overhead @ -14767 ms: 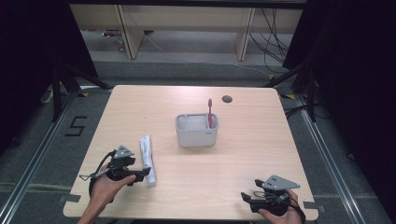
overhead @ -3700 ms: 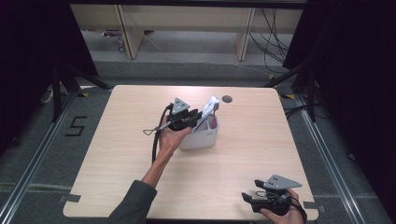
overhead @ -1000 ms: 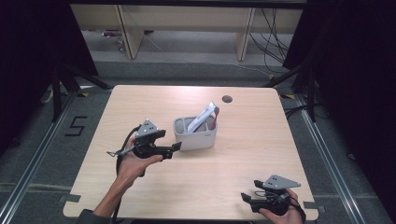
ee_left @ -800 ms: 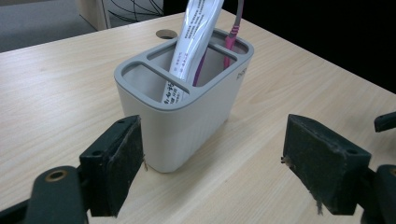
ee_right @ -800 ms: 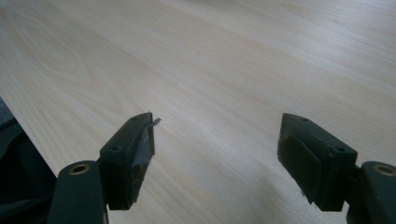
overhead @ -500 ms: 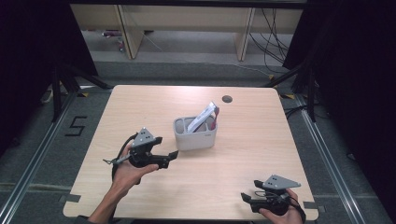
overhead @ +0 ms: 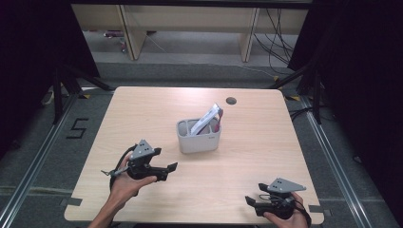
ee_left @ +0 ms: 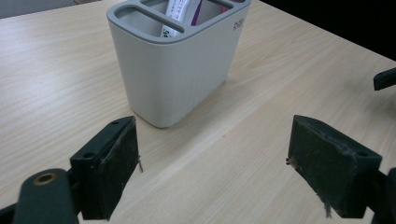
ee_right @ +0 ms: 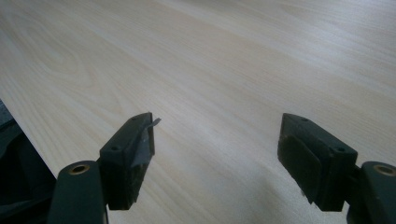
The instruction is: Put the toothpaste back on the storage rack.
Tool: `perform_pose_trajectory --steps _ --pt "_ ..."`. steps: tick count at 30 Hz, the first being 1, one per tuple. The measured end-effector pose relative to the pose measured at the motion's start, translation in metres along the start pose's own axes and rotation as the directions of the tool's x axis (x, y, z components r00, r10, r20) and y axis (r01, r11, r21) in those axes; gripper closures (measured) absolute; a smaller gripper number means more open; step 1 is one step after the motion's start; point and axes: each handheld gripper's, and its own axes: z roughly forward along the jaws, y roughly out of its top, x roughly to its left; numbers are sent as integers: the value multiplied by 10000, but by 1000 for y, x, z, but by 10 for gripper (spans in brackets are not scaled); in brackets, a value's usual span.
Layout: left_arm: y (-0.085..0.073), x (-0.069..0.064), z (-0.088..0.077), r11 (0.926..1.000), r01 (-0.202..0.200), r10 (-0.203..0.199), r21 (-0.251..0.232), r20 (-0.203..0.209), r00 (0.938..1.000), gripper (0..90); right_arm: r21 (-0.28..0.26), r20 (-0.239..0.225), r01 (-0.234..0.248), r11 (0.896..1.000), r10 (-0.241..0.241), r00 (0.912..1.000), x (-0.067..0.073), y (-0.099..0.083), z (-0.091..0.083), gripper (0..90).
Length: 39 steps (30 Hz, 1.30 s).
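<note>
A pale wooden tabletop (overhead: 142, 109) is seen, with a grey holder (overhead: 198, 136) at mid-frame where a white tube (overhead: 205, 118), probably toothpaste, is propped upright. The left hand-held gripper (overhead: 170, 167), its jaws just opened and empty, is held low left of the holder. The right hand-held gripper (overhead: 249, 201) is kept apart and empty at the lower right.

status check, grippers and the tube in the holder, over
Left gripper open, nothing between the jaws, just been opening, short of the grey holder. Right gripper open at the near table edge. White tube leans in the holder. Nothing in the way.

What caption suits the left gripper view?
Open hand-held gripper faces a grey holder containing a white tube.
</note>
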Motion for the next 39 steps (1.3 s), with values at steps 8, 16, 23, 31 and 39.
perform_pose_trajectory --steps 8,16,23,31,39 --pt "-9 -4 -9 9999 -117 117 38 -11 9999 159 11 18 165 9999 -165 9999 -1 0 1 282" --pt "-20 -6 -16 9994 -165 163 289 58 9998 159 19 18 162 9999 -162 9999 -1 0 1 282" --pt "-28 -9 -22 9989 -210 206 413 104 9997 159 12 127 337 9994 -337 9994 -2 0 1 282" --pt "-37 -11 -28 9986 -154 149 515 105 9998 159 27 91 309 9995 -309 9995 -2 0 1 282" --pt "-50 -11 -32 9968 -90 93 789 -31 10000 159 46 106 263 9996 -264 9996 -1 0 1 282"
